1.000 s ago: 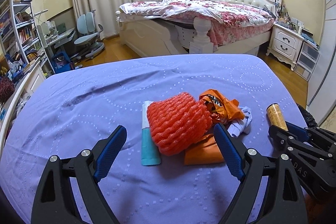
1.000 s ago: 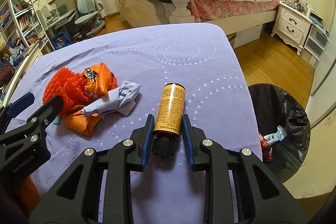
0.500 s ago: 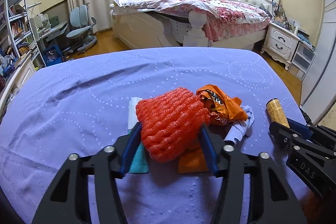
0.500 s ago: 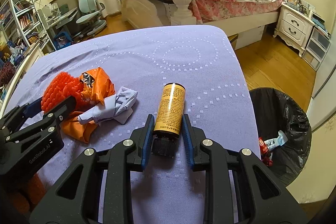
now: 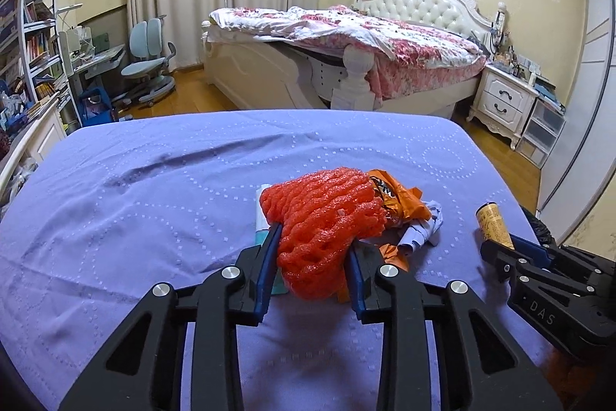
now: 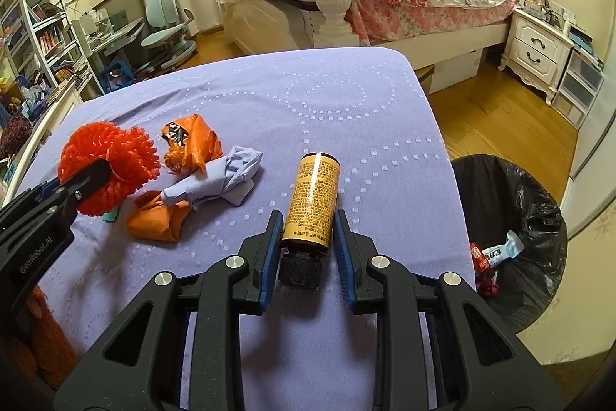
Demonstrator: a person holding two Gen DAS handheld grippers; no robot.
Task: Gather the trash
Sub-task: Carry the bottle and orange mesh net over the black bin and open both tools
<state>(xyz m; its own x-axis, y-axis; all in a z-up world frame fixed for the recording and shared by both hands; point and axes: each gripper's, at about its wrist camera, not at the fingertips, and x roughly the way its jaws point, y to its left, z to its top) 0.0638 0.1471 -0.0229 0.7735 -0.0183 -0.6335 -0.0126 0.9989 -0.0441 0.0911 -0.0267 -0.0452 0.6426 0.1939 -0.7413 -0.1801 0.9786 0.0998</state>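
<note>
Left wrist: the left gripper (image 5: 313, 257) is closing on the red foam net (image 5: 325, 220) atop the purple table (image 5: 154, 187); squeeze fully before lifting.

Right wrist: the right gripper (image 6: 306, 245) pinches the yellow bottle (image 6: 313, 197); the bin (image 6: 512, 237) stands nearby.

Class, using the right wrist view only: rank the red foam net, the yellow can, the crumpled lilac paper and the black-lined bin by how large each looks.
1. Black-lined bin, partly cut off.
2. Yellow can and red foam net: similar; the can lies nearer, so unsure.
3. Crumpled lilac paper.
</note>
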